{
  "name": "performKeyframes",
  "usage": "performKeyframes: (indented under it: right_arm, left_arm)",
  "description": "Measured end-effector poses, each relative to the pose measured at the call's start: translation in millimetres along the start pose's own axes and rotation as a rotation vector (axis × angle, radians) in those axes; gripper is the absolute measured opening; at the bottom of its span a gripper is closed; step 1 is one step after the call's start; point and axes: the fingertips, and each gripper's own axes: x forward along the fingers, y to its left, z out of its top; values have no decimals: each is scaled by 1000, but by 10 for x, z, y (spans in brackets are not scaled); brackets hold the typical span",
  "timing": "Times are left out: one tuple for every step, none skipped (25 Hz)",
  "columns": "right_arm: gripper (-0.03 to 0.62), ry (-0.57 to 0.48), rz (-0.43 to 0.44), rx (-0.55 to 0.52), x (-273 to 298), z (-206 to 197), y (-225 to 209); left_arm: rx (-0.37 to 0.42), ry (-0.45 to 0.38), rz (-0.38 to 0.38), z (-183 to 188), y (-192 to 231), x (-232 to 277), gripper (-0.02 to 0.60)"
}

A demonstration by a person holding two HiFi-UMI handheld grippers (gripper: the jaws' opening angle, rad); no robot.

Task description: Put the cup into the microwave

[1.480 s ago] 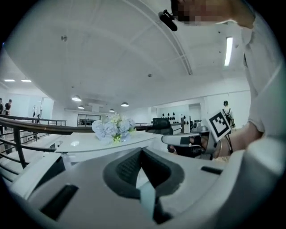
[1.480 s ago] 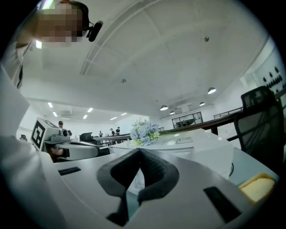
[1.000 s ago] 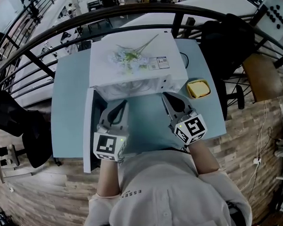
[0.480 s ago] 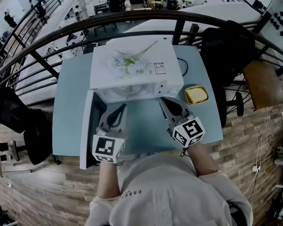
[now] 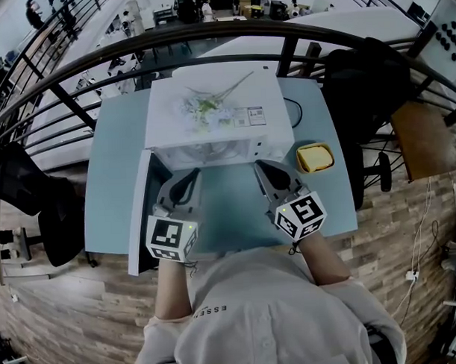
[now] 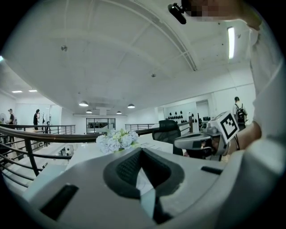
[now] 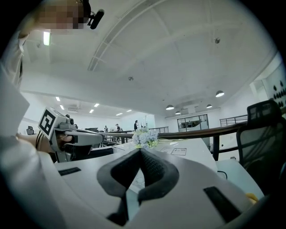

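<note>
**Inspector:** Begin at the left. How does the oven stand?

**Assessor:** The microwave door (image 5: 140, 218) is swung out to the left. That leaves the mouth of the microwave (image 5: 165, 97) facing the person across the bench (image 5: 112, 167). I judge it stands open so that the cup can go in. A spray of flowers (image 5: 201, 107) lies on the roof.

**Inspector:** And the tools?

**Assessor:** The left tool (image 5: 190, 176) is held before the mouth on the door side. Its jaws are together, pads meeting at the tip, with nothing between them. The right tool (image 5: 262, 169) is beside it at the mouth's right, jaws likewise closed on nothing. With both empty and side by side, I read them as waiting, not carrying.

**Inspector:** Where is the cup?

**Assessor:** No cup can be confirmed. A yellow object (image 5: 315, 157) stands on the bench just right of the microwave, apart from both tools. Whether it is the cup I cannot tell.

**Inspector:** What does each view add?

**Assessor:** Only the head view gives the layout: door, bench, yellow object and the spacing of the tools. It cannot see under the roof. The left gripper view settles that tool's pad contact and shows the right tool side-on. The right gripper view does the same in reverse, and catches only a yellow sliver at its lower right edge. Neither looks into the chamber, so what is inside is unverified.
</note>
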Motion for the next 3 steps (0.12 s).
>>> performKeyframes:
  right_arm:
    - [15, 3, -1, 2, 1, -7, 0]
    - [15, 5, -3, 5, 1, -12, -2]
    - [15, 8, -4, 7, 1, -17, -3]
  left_arm:
    - [2, 4, -4, -5, -5, 4, 0]
    - [4, 7, -9, -9, -11, 7, 0]
    - [6, 11, -13, -14, -17, 10, 0]
